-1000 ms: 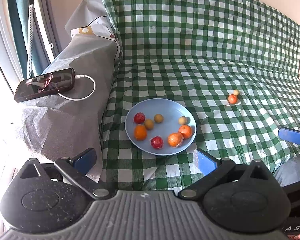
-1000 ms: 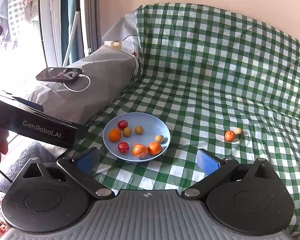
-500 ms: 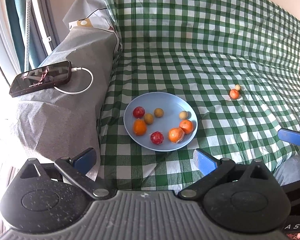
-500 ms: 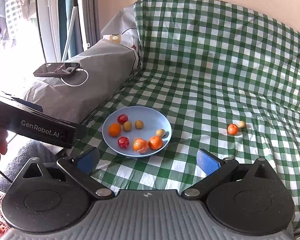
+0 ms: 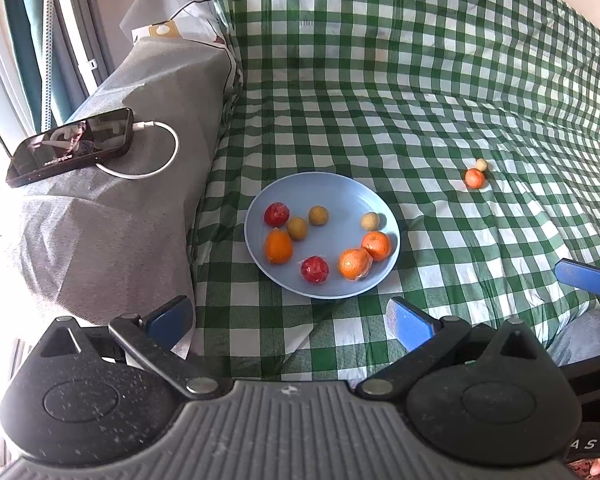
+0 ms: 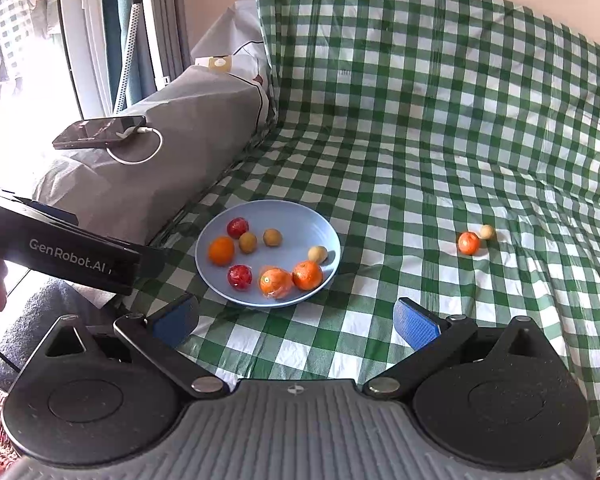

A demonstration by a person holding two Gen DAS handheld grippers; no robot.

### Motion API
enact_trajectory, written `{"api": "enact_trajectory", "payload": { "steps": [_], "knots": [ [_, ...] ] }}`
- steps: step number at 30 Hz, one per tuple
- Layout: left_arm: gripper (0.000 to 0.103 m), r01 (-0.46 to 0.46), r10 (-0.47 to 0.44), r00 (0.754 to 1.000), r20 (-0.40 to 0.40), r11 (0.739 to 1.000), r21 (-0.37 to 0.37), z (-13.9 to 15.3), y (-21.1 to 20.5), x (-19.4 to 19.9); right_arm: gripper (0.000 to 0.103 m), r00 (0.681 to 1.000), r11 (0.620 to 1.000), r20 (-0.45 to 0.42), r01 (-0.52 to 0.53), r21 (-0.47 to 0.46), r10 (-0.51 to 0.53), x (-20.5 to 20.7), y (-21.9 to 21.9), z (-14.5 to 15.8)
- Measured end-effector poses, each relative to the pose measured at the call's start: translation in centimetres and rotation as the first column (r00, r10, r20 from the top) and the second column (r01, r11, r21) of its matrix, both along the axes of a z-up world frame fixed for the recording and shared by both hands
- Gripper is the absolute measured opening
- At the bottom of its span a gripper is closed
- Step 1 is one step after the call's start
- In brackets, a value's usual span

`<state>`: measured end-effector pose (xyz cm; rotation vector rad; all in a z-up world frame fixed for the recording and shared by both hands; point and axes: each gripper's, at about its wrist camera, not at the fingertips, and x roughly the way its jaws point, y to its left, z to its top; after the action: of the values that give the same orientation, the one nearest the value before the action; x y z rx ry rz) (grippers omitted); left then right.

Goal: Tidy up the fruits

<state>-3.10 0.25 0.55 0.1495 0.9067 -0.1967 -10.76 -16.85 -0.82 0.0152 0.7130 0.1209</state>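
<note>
Green-checked cloth (image 6: 400, 160) covers the seat | left gripper (image 5: 288, 322) wide apart, empty | right gripper (image 6: 296, 320) wide apart, empty | blue plate (image 6: 300, 216) just ahead, bearing eight fruits | small orange fruit (image 6: 468, 243) touching pale round fruit (image 6: 487, 232), on cloth well right of plate | phone (image 5: 70, 146) on grey armrest (image 5: 112, 232), far left

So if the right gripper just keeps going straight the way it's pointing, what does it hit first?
Probably the checkered cloth just right of the blue plate. The open right gripper frames bare cloth; the plate sits slightly left, though depth is hard to judge.
</note>
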Motion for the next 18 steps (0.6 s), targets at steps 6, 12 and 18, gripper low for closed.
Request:
{"api": "enact_trajectory", "payload": {
  "steps": [6,12,18],
  "knots": [
    [0.103,0.014,-0.014,1.000,-0.015,1.000,0.007,-0.3,-1.1,0.8,0.102,1.000,0.999,-0.013,0.026,0.019,-0.026,0.6,-0.9,-0.5],
    [0.103,0.033,-0.032,0.999,-0.025,0.999,0.010,-0.4,-2.6,2.1,0.102,0.998,0.997,-0.021,0.062,0.042,-0.061,1.1,-2.3,-1.1],
    [0.103,0.074,-0.073,0.997,-0.031,0.997,0.017,-0.4,-5.1,3.8,0.102,0.992,0.991,-0.011,0.126,0.043,-0.126,1.8,-4.9,-1.6]
  ]
}}
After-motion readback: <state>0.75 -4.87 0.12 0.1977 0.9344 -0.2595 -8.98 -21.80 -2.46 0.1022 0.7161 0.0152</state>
